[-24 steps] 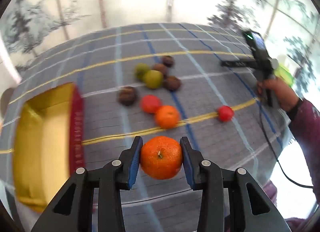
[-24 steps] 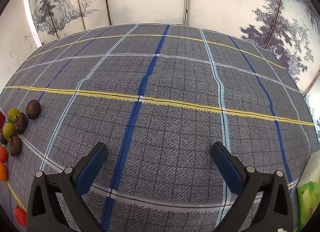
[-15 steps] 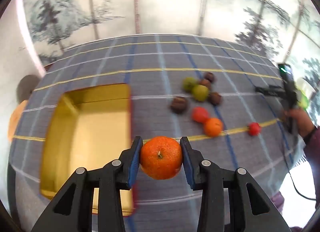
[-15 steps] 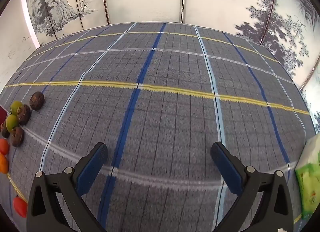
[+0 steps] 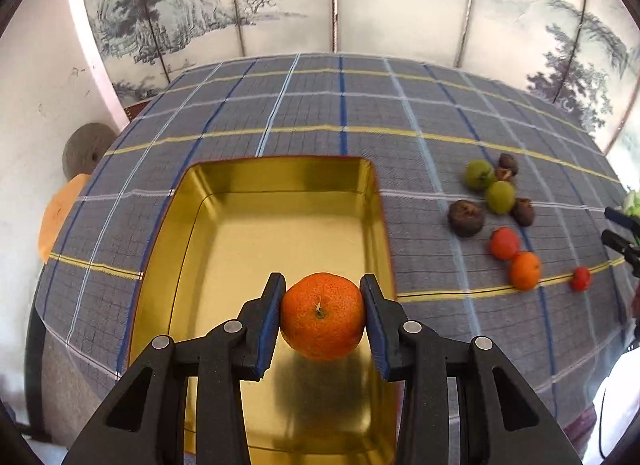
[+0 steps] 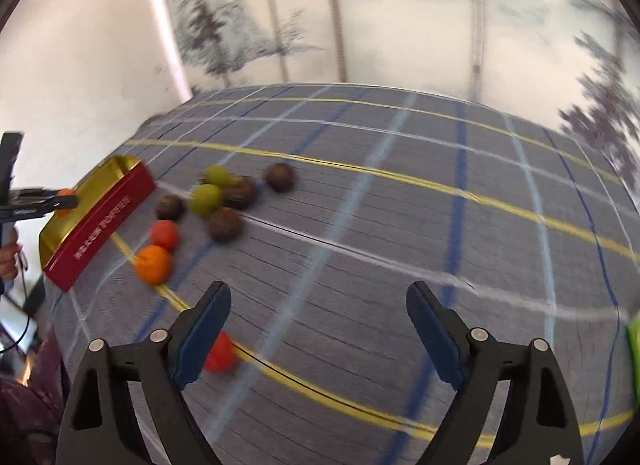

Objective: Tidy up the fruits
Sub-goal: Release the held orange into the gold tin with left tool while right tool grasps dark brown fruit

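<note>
My left gripper is shut on an orange mandarin and holds it above the near end of a gold tin with red sides. The tin holds nothing else. To its right on the checked cloth lie several loose fruits: two green ones, dark brown ones, a red one, a second mandarin and a small red fruit. My right gripper stands open over the cloth. Its left finger partly hides the small red fruit. The fruit pile lies ahead to its left.
The table edge runs close along the tin's left and near sides. An orange round cushion and a grey one sit beyond the left edge. A green packet lies at the right edge. A folding screen stands behind the table.
My left gripper has swung left with the mandarin from over the bare cloth to over the tin. The right gripper has turned left, bringing the fruit pile and tin into its view.
</note>
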`<action>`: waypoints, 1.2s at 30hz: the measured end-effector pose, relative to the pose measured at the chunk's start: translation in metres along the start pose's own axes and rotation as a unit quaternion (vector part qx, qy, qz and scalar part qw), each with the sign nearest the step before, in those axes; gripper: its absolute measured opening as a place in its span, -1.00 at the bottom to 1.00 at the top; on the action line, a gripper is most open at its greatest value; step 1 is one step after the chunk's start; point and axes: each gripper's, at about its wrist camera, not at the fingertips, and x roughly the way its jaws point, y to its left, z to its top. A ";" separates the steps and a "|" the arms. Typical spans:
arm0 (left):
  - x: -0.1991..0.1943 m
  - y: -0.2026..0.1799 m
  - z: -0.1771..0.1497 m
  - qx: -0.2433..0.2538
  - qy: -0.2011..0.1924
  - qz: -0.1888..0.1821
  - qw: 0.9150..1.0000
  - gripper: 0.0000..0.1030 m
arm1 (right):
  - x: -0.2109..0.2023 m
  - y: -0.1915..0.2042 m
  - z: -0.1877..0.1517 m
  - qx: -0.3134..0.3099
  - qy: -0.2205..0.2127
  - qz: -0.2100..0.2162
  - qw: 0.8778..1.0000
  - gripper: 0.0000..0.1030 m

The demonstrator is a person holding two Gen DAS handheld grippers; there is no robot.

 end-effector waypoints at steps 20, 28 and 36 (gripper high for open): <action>0.029 0.026 0.021 -0.002 0.017 0.006 1.000 -0.22 | 0.117 0.091 0.052 -0.111 0.125 0.064 0.984 -0.35; 0.046 0.032 0.032 0.019 0.026 0.041 0.999 -0.21 | 0.093 0.089 0.045 -0.100 0.114 0.052 0.987 -0.36; 0.059 0.048 0.041 0.027 0.032 0.072 0.996 -0.21 | 0.031 0.108 0.053 -0.087 0.051 0.062 0.993 -0.36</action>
